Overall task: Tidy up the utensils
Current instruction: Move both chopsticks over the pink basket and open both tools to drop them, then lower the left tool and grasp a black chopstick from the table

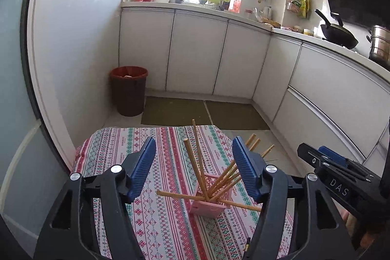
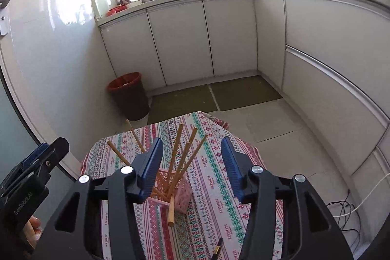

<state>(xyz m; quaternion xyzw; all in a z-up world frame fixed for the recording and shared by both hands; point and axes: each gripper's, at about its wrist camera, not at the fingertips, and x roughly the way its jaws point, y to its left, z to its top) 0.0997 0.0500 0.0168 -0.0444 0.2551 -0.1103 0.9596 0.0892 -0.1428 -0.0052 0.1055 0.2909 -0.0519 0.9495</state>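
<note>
Fingers of both grippers stand spread with nothing between the blue ribbed pads. The left gripper (image 1: 194, 168) hangs above the near side of the counter (image 1: 117, 150), its fingers framing the task's things from either side without touching them. The right gripper (image 2: 192, 168) sits just beside it, likewise apart from everything below.

Location of the task's things: a small pink holder (image 1: 211, 199) stands near the middle of the counter, on a patterned cloth (image 2: 219, 187). A bundle of wooden chopsticks (image 1: 198, 160) rises out of it, fanned in several directions. One stray chopstick (image 1: 180, 195) lies nearly flat across the holder's rim, and in the right wrist view a stick end (image 2: 171, 211) juts over the near edge.

Handling, by judgement: the chopsticks are light, stiff, slender rods with a smooth finish, liable to roll or pivot if pinched near one end. A hold close to mid-length, across the shaft, looks soundest. The holder appears to be thin lattice plastic, light enough to tip or slide on the cloth when a stick is levered against its rim; steadying it by a side wall seems prudent.

Materials: woven cloth in red, green and white bands, draped over the counter's edge; perforated square-sided holder; pale, straight-grained sticks. A small dark object (image 2: 217, 246) lies on the cloth nearer the camera; its nature cannot be told.
</note>
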